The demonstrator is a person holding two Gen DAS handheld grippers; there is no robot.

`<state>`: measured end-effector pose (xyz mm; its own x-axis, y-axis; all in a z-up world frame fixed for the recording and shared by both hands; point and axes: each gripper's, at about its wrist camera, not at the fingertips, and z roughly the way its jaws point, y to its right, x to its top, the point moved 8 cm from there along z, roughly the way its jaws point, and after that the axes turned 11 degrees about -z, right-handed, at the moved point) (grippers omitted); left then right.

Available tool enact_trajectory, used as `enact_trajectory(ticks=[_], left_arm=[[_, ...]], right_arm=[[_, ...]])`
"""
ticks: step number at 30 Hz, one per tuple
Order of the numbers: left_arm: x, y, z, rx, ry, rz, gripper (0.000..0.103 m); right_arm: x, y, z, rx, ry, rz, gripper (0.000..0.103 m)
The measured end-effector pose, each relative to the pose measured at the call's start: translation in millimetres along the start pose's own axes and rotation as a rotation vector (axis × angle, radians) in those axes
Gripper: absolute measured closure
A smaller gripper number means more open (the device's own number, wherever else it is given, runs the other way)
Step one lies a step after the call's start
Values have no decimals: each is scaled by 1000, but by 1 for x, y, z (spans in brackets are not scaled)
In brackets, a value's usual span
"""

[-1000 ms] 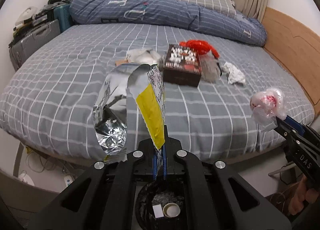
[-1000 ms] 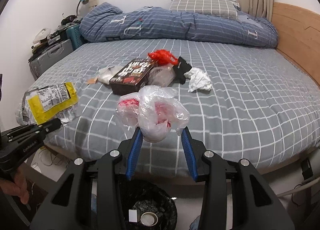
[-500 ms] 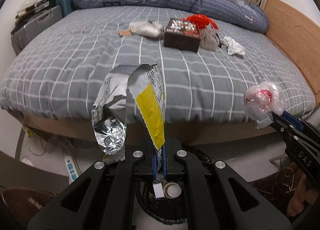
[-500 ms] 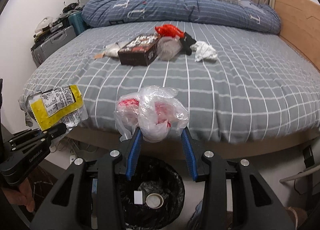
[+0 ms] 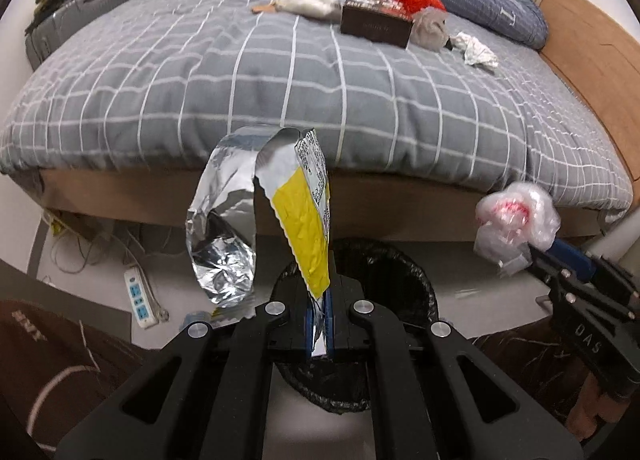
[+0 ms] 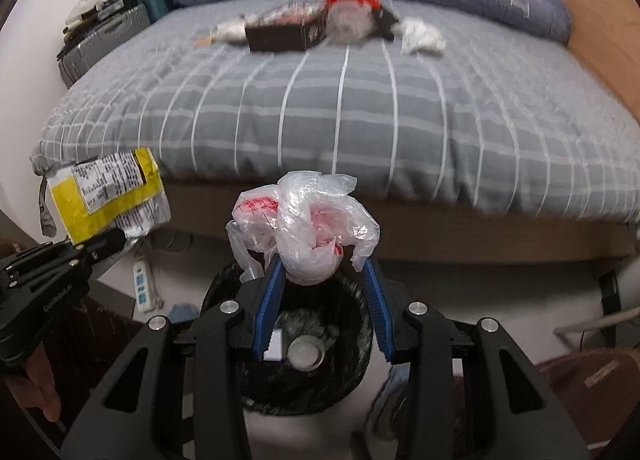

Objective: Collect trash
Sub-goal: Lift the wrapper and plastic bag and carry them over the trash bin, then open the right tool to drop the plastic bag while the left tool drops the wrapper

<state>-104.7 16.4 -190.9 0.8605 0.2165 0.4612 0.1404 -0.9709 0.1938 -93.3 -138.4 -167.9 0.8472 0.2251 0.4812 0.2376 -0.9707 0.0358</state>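
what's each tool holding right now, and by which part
Left tool: yellow foil snack wrapper, pinched at its lower end. Right tool: crumpled clear plastic bag, gripped around its bottom bulge.

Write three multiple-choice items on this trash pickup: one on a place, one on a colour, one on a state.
1. Where is the bin?
A. on the bed
B. on the floor beneath both tongs
C. beside the suitcase

2. What colour is the snack wrapper, apart from its foil?
A. yellow
B. green
C. blue

3. What do the right tongs hold?
A. nothing
B. a box
C. a crumpled plastic bag

Key: 1 B, the bin shows under the fingers in both views. 2 A, a yellow panel. 3 C, the bag sits between the blue pads.
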Motion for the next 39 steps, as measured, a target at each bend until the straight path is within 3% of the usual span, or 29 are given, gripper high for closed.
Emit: enact_trajectory(ticks=[18,27,33,39], left_arm=[[-35,-31,50,57,-136,-7,100],[-34,-51,53,57,-145,-52,100],[-33,-50,55,57,-149,-51,100],[-37,-36,62,47,-168,-15,100]], right_arm=[[-32,-21,60,0,-162,-57,64],[-31,-44,84,33,-199,-95,64],[-29,-50,89,45,-193,-90,51],[-30,-28,82,20,-187,-60,38]])
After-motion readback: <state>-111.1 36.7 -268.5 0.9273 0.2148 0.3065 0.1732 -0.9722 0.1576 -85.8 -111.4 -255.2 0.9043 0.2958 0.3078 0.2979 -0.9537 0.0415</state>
